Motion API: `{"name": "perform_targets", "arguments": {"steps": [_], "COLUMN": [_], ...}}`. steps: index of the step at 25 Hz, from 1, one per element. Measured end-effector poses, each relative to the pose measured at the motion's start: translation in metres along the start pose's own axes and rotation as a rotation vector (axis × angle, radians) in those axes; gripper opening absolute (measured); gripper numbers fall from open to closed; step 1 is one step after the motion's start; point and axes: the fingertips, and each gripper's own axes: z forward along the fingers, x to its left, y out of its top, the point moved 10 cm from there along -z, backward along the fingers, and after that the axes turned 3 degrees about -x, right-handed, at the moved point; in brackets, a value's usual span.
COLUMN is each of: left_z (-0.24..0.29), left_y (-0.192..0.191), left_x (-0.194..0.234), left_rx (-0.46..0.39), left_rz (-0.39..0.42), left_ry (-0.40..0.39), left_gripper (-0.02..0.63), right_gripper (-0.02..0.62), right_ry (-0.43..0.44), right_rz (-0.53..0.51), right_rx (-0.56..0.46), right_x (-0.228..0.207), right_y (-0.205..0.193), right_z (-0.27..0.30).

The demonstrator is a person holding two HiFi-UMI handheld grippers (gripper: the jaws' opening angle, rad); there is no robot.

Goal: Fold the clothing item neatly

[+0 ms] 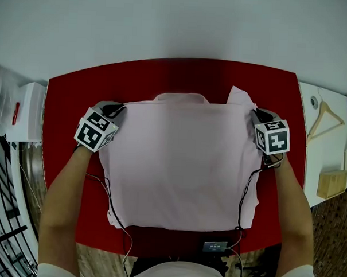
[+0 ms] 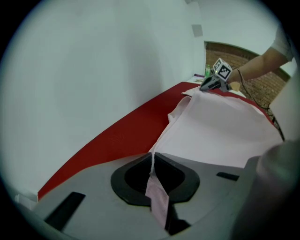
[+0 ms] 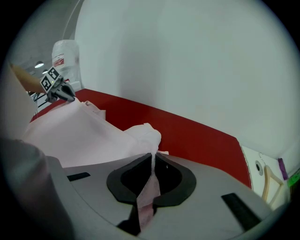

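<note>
So the left hand-held gripper (image 2: pixel 152 161) is clamped on a thin fold of the pink shirt (image 1: pixel 181 164), and in its own view you can see the fabric running right through the closed jaws. Same deal with the right hand-held gripper (image 3: pixel 152 164), pinched tight on cloth, with a bunched-up bit of sleeve (image 1: pixel 241 96) just beyond it. Each one has a shoulder corner at the far end of the shirt, one per side.

The shirt itself is spread pretty flat on the red tabletop (image 1: pixel 66 101), collar (image 1: pixel 181 97) away from the person, hem (image 1: pixel 175 227) near the front edge. It's mostly smooth, only the near right corner looks a little wavy.

My read is this is the start of a fold: shoulders grabbed, nothing doubled over yet. To do it well I'd lift both corners together and at the same height so the far edge stays straight between them. Pull across just enough to stop the middle sagging, but not so much that it drags the hem. Then carry it toward the hem and lay it down edge on edge. That loose sleeve on the right is what I'd watch, it could flop out and end up as a lump under the fold. The hanger (image 1: pixel 325 120) off to the right is well apart from all this, no worry there
</note>
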Motion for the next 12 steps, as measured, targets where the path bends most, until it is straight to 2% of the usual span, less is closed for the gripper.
{"name": "perform_targets", "arguments": {"steps": [4, 7, 8, 9, 11, 12], "left_z": [0.009, 0.014, 0.012, 0.01, 0.003, -0.001], "left_y": [-0.002, -0.007, -0.007, -0.007, -0.008, -0.008], "left_x": [-0.004, -0.004, -0.003, -0.003, -0.002, -0.001], "left_rx": [0.028, 0.037, 0.032, 0.026, 0.016, 0.012], "left_rz": [0.016, -0.034, -0.049, -0.056, -0.06, -0.062], "left_ry": [0.01, 0.003, 0.006, 0.01, 0.013, 0.013], "left_gripper": [0.021, 0.03, 0.054, 0.083, 0.11, 0.119], "right_gripper": [0.032, 0.032, 0.034, 0.042, 0.115, 0.128], "right_ry": [-0.006, -0.012, -0.014, -0.017, -0.025, -0.029], "right_rz": [-0.002, -0.016, -0.019, -0.022, -0.026, -0.026], "right_rx": [0.028, 0.034, 0.025, 0.012, -0.016, -0.023], "right_x": [0.002, 0.005, 0.006, 0.005, 0.004, 0.003], "right_y": [-0.009, -0.013, -0.012, -0.011, -0.008, -0.007], "right_z": [0.006, 0.012, 0.012, 0.011, 0.006, 0.004]}}
